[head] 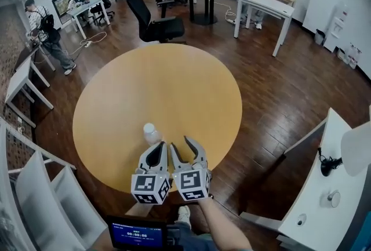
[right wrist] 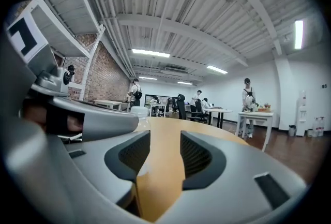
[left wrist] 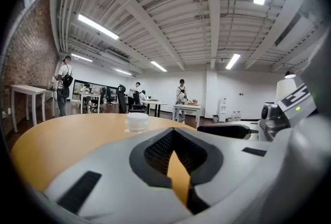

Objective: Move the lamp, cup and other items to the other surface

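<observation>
Just ahead of my left tongs (head: pixel 157 151), closed on nothing, stands the small white cup (head: pixel 151 133) on the round table (head: pixel 116 105). Beside them, my right tongs (head: pixel 180 143) stand partly open and empty. I judge pickup not begun; next I must straddle the cup.

Round wooden table (head: pixel 174 82): uniform honey-orange
Small translucent bottle (head: pixel 152 134): white cap
Left gripper (head: pixel 163 145): light grey, black pads
Right gripper (head: pixel 181 142): light grey, black pads
Marker cubes (head: pixel 151 188): black-and-white squares
Plank floor (head: pixel 272 87): dark brown
</observation>
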A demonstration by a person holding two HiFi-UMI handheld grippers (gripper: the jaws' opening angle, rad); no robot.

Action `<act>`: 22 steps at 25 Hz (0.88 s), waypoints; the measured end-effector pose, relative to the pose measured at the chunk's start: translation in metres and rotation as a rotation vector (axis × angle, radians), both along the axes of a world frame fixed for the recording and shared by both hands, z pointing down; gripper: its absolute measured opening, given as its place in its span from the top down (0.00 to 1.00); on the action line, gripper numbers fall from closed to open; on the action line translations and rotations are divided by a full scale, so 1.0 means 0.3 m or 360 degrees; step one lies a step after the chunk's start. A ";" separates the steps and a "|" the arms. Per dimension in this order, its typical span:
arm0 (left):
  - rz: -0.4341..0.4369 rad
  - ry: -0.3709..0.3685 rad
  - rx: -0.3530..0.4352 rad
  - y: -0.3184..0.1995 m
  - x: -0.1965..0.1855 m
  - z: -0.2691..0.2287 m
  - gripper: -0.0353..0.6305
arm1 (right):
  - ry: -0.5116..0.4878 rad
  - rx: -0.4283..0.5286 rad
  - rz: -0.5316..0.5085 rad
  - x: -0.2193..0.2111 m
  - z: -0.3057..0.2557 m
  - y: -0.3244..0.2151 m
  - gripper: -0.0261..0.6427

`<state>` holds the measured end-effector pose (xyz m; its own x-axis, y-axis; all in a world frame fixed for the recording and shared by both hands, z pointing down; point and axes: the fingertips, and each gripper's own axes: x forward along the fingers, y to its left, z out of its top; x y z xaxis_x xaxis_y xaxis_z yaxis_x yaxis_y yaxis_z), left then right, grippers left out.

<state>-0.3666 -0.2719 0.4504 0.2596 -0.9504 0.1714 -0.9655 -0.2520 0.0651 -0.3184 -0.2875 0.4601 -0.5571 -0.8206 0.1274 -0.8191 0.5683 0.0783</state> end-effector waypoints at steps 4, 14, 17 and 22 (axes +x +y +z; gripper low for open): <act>0.0140 0.0020 0.0021 0.012 0.178 -0.030 0.93 | 0.0040 0.0013 0.0140 0.179 -0.029 0.028 0.78; 0.0587 0.0102 0.0041 0.103 0.710 -0.100 0.93 | 0.0063 0.0077 0.0526 0.685 -0.142 0.164 0.96; 0.0725 0.0108 0.0052 0.151 0.863 -0.125 0.93 | 0.0039 0.0083 0.0665 0.845 -0.170 0.223 0.96; 0.0907 0.0114 0.0096 0.221 1.068 -0.165 0.93 | 0.0003 0.0098 0.0863 1.079 -0.213 0.330 0.96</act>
<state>-0.0463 -0.2056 0.4010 0.7426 -0.6644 0.0841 -0.6697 -0.7366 0.0946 0.0055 -0.1886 0.3962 -0.0519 -0.9962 0.0705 -0.9933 0.0588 0.0998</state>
